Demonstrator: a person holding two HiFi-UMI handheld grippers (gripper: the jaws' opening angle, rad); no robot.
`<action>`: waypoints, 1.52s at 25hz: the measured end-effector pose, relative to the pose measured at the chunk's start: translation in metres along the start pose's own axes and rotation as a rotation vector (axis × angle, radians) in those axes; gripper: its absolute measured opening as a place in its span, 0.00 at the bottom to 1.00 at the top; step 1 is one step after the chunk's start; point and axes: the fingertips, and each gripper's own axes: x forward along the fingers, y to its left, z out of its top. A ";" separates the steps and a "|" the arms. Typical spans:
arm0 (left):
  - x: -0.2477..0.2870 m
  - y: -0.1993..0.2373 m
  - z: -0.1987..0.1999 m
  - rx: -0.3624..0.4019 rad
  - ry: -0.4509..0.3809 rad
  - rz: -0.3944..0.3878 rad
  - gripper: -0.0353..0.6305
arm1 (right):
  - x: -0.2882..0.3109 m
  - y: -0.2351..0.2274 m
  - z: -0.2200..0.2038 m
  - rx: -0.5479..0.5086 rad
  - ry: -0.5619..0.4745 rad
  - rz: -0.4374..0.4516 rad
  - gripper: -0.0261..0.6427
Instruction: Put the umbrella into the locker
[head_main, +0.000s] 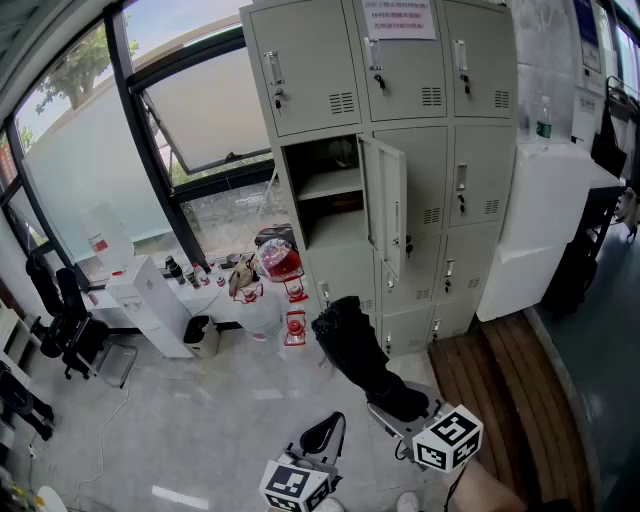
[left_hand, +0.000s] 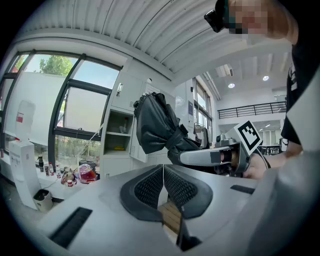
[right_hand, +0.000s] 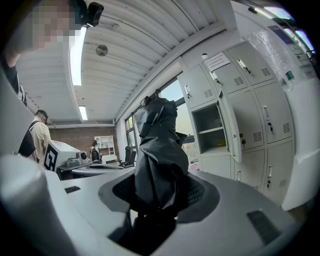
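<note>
Carrying the umbrella (head_main: 362, 355) to the locker (head_main: 336, 228): this looks like the transport step, grasp done and insertion not yet started. The right gripper (head_main: 388, 412) is clamped on the umbrella's lower end, with black fabric bunched between the pads. The umbrella is folded and sticks forward out of the jaws, roughly level. It hangs in the air in front of the lockers, below the open one and well apart from it.

The left gripper (head_main: 322, 436) has its jaws together with nothing between them. It sits low beside the right gripper and seems idle.

The target locker is in the middle row, left column. Its door (head_main: 386, 205) is swung out to the right, and a shelf (head_main: 330, 185) splits the inside. The space under the shelf looks bare.

The next move calls for raising the right gripper to the height of the opening and bringing the umbrella's free end in left of the door edge. It then has to slide in under the shelf before the jaws part. The bundle is floppy, so it may snag on the frame or door.
</note>
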 end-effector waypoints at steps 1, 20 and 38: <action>0.000 0.000 0.001 0.000 -0.001 0.000 0.08 | 0.000 0.000 0.000 0.000 0.000 0.000 0.42; -0.012 0.018 0.003 -0.008 -0.009 -0.025 0.08 | 0.018 0.011 0.004 0.027 -0.009 -0.027 0.42; -0.051 0.093 -0.001 0.041 -0.013 -0.098 0.08 | 0.082 0.047 0.004 0.039 -0.026 -0.115 0.42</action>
